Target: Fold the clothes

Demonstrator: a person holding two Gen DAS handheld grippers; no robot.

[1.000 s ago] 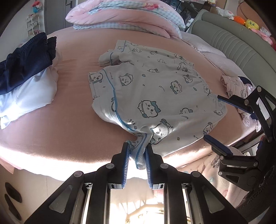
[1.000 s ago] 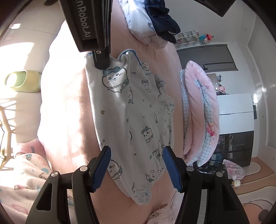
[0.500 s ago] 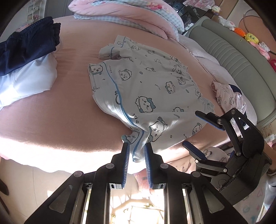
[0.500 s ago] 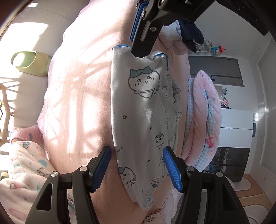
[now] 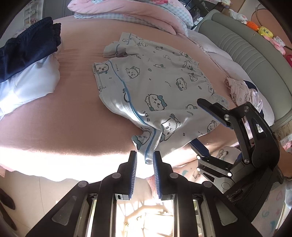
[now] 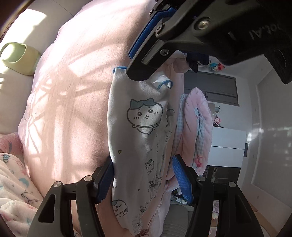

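Pale pajama shorts [image 5: 155, 91] with cartoon prints and blue piping lie spread on the pink bed [image 5: 63, 127]. My left gripper [image 5: 145, 160] is at the bed's near edge, shut on a piped corner of the shorts that hangs between its fingers. From the right, my right gripper [image 5: 195, 122] reaches in, open, one finger above the shorts' near hem and one below. In the right wrist view the shorts [image 6: 138, 131] run between the right gripper's [image 6: 144, 175] blue pads; the left pad touches the cloth. The left gripper's finger [image 6: 146, 54] covers the far corner.
A navy garment [image 5: 27, 47] lies on a white bundle [image 5: 27, 87] at the left. A folded pink quilt [image 5: 127, 12] sits at the back. A pink printed garment [image 5: 242, 91] lies by the grey-green headboard [image 5: 246, 51]. A green object [image 6: 16, 58] sits on the floor.
The right gripper has moved in, and its open fingers now straddle the shorts' hem. The left gripper still holds its corner, and the view has shifted slightly.
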